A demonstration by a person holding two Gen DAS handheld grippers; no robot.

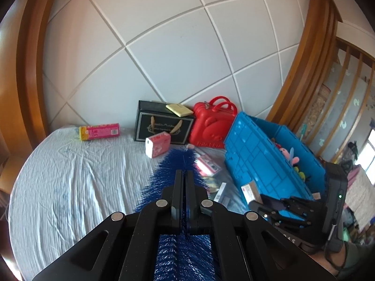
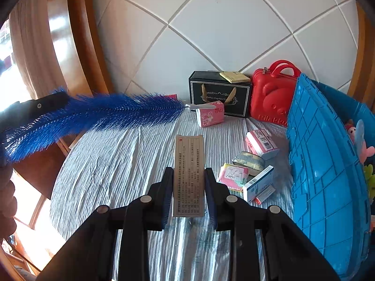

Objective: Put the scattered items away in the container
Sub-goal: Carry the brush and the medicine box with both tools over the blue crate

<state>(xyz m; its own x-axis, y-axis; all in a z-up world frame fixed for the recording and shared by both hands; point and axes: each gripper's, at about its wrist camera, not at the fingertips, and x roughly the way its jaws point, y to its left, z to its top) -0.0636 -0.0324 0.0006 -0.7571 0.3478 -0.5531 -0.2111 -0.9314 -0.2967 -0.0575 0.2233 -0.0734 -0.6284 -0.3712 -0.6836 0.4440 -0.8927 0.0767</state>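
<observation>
My left gripper (image 1: 184, 175) is shut on a long blue bristle brush (image 1: 178, 166), held above the bed; from the right wrist view the brush (image 2: 105, 114) stretches across the left side with that gripper (image 2: 44, 104) at its handle end. My right gripper (image 2: 188, 175) is shut on a flat beige printed box (image 2: 189, 173); in the left wrist view that box (image 1: 249, 190) and gripper (image 1: 264, 202) hang beside the blue crate (image 1: 260, 154). The crate (image 2: 323, 175) stands at the right with plush toys (image 2: 361, 140) inside. Small boxes and packets (image 2: 255, 166) lie on the sheet beside it.
Against the white padded headboard (image 1: 164, 46) stand a black gift box (image 1: 161, 124) with a yellow pad on top and a red bear case (image 1: 212, 124). A pink tissue pack (image 1: 157, 144) and a pink-yellow package (image 1: 99, 131) lie on the striped sheet (image 1: 82, 175).
</observation>
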